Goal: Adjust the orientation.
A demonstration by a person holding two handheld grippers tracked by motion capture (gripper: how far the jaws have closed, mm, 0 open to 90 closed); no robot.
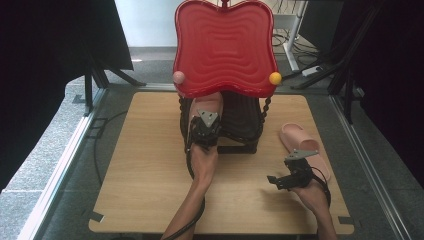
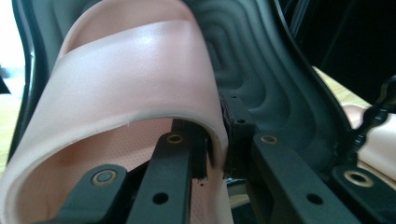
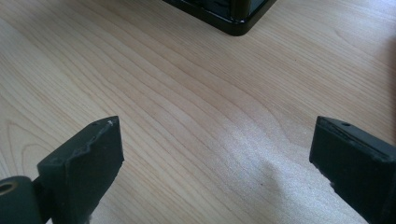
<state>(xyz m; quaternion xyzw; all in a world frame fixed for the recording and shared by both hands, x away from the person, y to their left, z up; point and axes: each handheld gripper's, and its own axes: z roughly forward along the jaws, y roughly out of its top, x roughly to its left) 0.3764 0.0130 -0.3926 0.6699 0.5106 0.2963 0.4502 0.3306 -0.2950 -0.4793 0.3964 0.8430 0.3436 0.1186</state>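
Note:
A pink slipper [image 2: 135, 70] is pinched by its strap edge between the jaws of my left gripper [image 2: 215, 154], which is shut on it. In the high view this slipper [image 1: 213, 101] pokes in under the red top shelf [image 1: 225, 45] of a small rack, over the black ribbed lower shelf [image 1: 245, 122], with the left gripper [image 1: 205, 129] just behind it. A second pink slipper [image 1: 299, 141] lies flat on the table at the right. My right gripper [image 1: 275, 180] hovers open over bare wood near that slipper's near end, its jaws wide apart [image 3: 215, 154].
The wooden table [image 1: 150, 165] has free room at its left and front. The rack's black base corner [image 3: 229, 16] lies ahead of the right gripper. A pink knob [image 1: 178, 76] and a yellow knob [image 1: 275, 78] cap the rack's posts. Dark frames flank the table.

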